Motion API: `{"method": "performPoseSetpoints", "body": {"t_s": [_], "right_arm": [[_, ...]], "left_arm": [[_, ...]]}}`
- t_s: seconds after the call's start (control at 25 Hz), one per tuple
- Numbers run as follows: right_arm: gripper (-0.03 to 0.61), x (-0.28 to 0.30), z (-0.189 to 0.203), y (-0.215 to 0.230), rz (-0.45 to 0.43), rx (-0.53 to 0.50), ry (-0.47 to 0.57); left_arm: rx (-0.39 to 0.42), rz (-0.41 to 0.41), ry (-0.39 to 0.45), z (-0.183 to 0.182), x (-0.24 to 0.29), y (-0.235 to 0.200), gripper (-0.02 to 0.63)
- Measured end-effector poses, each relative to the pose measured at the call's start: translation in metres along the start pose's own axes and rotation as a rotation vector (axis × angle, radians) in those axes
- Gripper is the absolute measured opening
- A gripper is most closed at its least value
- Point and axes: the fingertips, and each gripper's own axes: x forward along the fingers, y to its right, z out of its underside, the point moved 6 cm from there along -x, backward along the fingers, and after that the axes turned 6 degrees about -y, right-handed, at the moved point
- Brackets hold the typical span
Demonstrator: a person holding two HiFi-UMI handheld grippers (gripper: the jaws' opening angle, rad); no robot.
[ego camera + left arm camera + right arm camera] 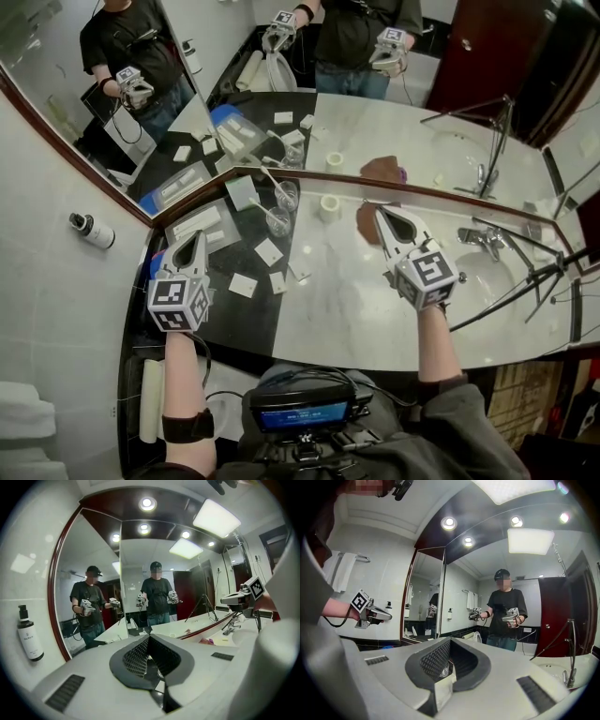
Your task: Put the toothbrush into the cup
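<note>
We held both tools low over the table, each shut tight with nothing between its jaws. The left hand-held gripper sat over the dark end of the table, and the right hand-held gripper over the pale marble beside the brown cloth.

The toothbrush, as far as we could make it out, was the thin white stick slanting on the dark part of the table between us and the mirror. It lay ahead of the left tool and off to its right, and well to the left of the right tool. Its long axis ran on a diagonal, the far end toward the left and the near end toward the right, so it crossed the line the left tool pointed along at an angle.

Its near end met the nearer glass cup, and a second glass stood just behind that. We could not tell whether the end sat inside the cup or only leaned against its rim.

We judged the left tool the nearer of the two. Any reach would have called for its jaws to part first and its wrist to turn so the jaws straddled the handle.
</note>
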Motion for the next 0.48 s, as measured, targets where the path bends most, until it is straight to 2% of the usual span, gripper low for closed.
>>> {"method": "performPoseSetpoints", "body": {"t_s": [0.36,0.48], "right_arm": [[0.006,0.024,0.016,-0.002,-0.040,-0.007,-0.039],[0.026,0.043,0.022,-0.005,-0.061,-0.011,-0.062]], "left_arm": [[-0.011,-0.005,-0.007,0.004,0.005,-0.003,0.003],[-0.006,-0.005,-0.012,0.004,0.010,-0.005,0.003]]}}
